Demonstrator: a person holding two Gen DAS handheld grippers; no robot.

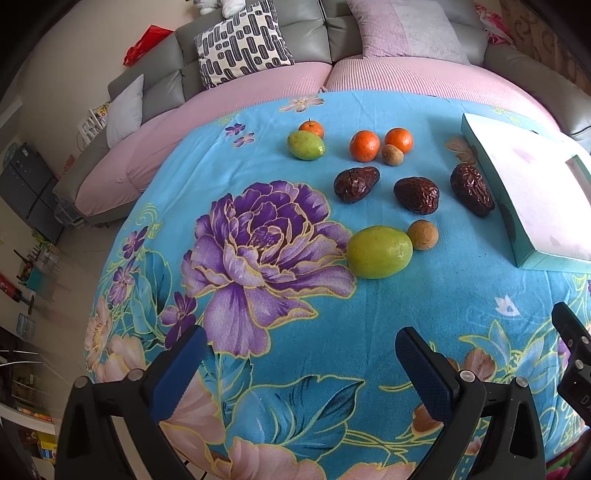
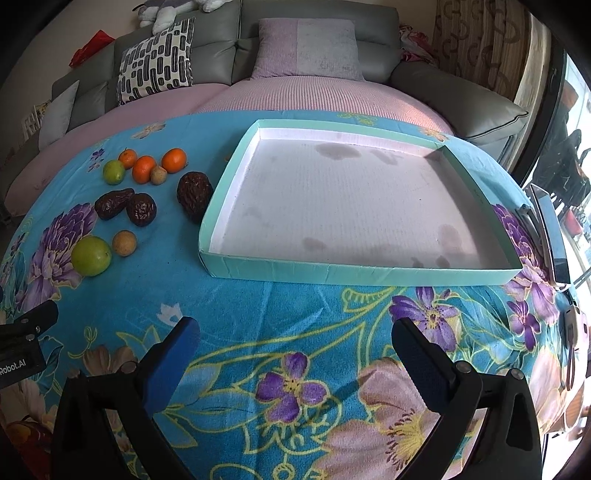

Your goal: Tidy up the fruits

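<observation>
Three wrinkled dark fruits [image 1: 416,195] beside teal tray [image 2: 362,275]; both claws [image 1: 301,354] [image 2: 295,341] spread

Shallow teal tray [image 2: 354,275] with white floor lying empty on floral blue cloth [image 2: 295,306], three oranges [image 2: 173,160], two green fruits [image 2: 91,256], three dark wrinkled fruits [image 2: 194,195] and two small tan fruits [image 2: 124,242] sitting left of it, right gripper [image 2: 295,339] hovering with jaws spread wide, grey sofa [image 2: 317,33] standing behind.
</observation>
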